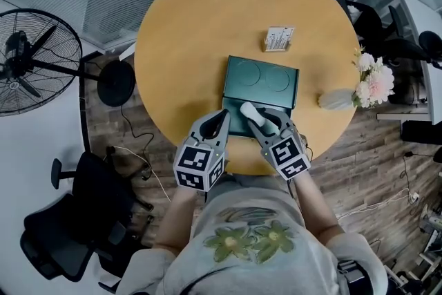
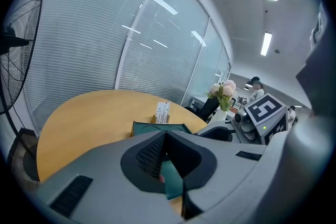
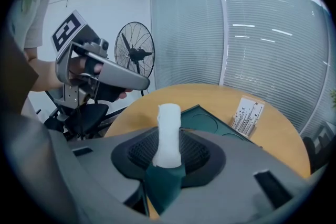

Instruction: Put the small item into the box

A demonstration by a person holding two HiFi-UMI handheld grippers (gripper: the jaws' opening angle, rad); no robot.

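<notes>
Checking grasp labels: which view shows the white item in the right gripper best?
The right gripper view: the white item stands upright and centred, close up, clamped between the pads of the right gripper. The head view shows it small, from above, over the open green box. The left gripper view doesn't show it.

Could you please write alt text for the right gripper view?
The right tongs grip a small white cylinder over an open dark green box on a round wooden table. A card stand sits beyond the box, and a floor fan stands behind at left.
</notes>
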